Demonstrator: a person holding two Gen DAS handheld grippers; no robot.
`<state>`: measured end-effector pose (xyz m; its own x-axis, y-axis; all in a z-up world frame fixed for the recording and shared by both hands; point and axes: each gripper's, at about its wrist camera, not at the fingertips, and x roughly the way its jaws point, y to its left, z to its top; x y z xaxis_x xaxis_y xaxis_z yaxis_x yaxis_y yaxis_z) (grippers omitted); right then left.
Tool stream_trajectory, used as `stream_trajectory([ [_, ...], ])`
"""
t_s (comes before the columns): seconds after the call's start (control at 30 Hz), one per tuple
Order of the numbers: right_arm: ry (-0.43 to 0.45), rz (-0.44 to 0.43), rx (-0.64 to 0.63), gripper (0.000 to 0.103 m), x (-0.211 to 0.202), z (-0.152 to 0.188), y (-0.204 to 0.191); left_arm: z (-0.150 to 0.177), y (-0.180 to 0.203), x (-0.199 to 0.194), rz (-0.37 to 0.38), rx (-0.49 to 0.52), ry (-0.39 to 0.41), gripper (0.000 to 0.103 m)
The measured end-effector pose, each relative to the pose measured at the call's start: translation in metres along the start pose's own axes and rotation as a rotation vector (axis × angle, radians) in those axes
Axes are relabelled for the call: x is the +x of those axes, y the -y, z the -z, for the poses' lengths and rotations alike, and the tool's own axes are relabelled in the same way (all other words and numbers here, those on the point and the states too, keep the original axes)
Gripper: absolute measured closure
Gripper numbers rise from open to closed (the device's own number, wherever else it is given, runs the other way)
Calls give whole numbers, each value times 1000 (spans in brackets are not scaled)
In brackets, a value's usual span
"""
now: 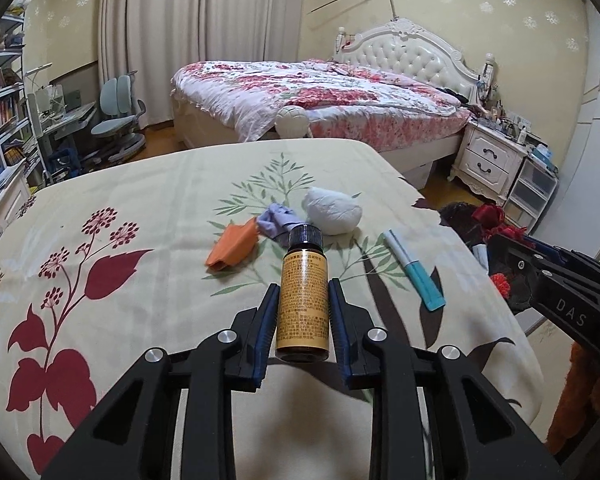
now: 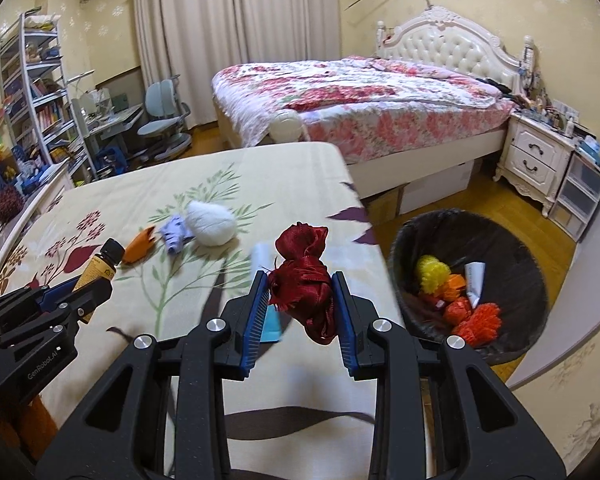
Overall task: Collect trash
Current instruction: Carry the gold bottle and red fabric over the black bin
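My left gripper (image 1: 303, 285) is shut on a brown bottle (image 1: 302, 304) with a black cap and yellow label, held above the floral-covered table (image 1: 120, 208). It also shows in the right wrist view (image 2: 100, 270). My right gripper (image 2: 300, 278) is shut on a dark red wad of ribbon (image 2: 304, 276) near the table's right edge. On the table lie an orange scrap (image 1: 232, 249), a lilac scrap (image 1: 277, 220), a white crumpled wad (image 1: 332, 210) and a teal-and-white tube (image 1: 414, 270).
A black waste bin (image 2: 420, 236) stands on the floor right of the table, holding yellow, orange and white trash. A bed (image 2: 360, 92), nightstand (image 2: 536, 156), desk chair (image 2: 162, 120) and bookshelf (image 2: 32, 92) lie beyond.
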<state>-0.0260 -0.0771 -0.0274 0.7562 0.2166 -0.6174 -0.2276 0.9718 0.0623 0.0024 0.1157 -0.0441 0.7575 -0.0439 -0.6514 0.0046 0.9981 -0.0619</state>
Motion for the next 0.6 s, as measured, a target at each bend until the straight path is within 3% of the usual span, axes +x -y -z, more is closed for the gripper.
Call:
stream_trajectory([
  [0.33,60,170,65,72,-6,-12,69,-33,70,22,100,74,54,76],
  [0.6,74,245,107,72,4,-15,115,-53,128,55,153,133,58,76],
])
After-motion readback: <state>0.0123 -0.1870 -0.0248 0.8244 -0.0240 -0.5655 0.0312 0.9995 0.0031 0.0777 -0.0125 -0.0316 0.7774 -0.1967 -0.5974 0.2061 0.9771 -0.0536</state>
